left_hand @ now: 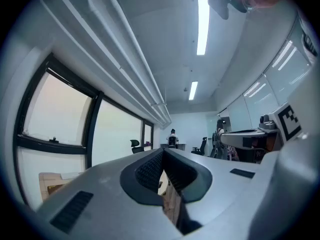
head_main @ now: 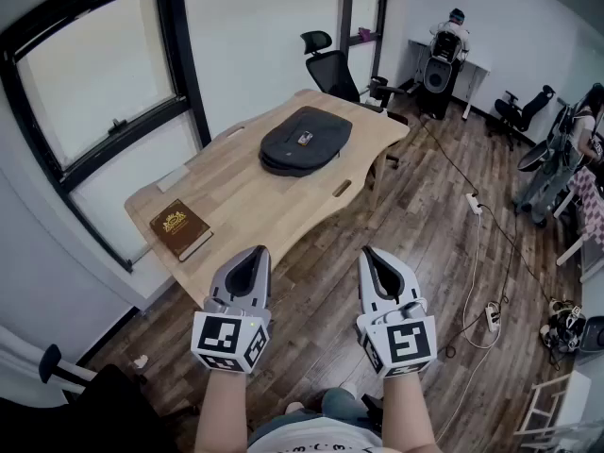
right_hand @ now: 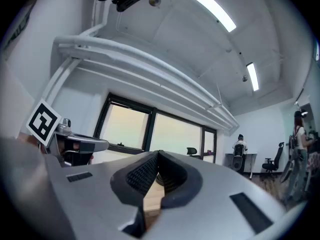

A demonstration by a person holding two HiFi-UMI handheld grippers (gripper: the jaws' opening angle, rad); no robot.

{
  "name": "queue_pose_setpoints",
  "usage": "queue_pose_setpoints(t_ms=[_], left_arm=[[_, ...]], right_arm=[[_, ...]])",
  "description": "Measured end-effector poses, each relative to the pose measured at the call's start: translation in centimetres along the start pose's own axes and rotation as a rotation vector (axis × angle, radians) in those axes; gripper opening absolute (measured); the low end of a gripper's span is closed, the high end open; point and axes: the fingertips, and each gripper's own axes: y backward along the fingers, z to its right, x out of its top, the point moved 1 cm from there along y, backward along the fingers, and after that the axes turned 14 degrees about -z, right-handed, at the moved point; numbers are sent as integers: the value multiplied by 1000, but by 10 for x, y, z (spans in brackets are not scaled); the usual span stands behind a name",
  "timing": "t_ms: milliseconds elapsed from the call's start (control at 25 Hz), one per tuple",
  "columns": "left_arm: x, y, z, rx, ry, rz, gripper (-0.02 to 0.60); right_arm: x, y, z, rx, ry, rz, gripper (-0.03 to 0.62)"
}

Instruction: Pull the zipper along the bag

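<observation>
Office, table (head_main: 255,201) upper centre | bag (head_main: 305,142) lies on it, well ahead | left gripper (head_main: 253,253), right gripper (head_main: 376,255): jaws together, empty | bag likely soft, floppy: pinch zipper pull, pin fabric

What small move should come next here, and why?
The left gripper and right gripper hang over the floor short of the table, jaws shut on nothing, well away from the dark bag lying on it. So probably: step up to the table and bring both toward the bag.
</observation>
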Motion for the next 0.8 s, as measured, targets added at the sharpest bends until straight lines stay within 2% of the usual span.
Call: queue_pose_setpoints(t_ms=[160, 320, 600, 800], left_arm=[[-5, 7, -14, 0, 6, 3, 17], [-9, 0, -18, -12, 24, 2, 17], [-12, -47, -23, -11, 33, -11, 17], [-11, -115, -18, 12, 21, -41, 17]], right_arm=[[-2, -3, -25, 17, 10, -22, 51], [-4, -7, -26, 2, 22, -34, 51], [-13, -41, 9, -8, -23, -19, 51], [-25, -88, 63, 7, -53, -25, 51]])
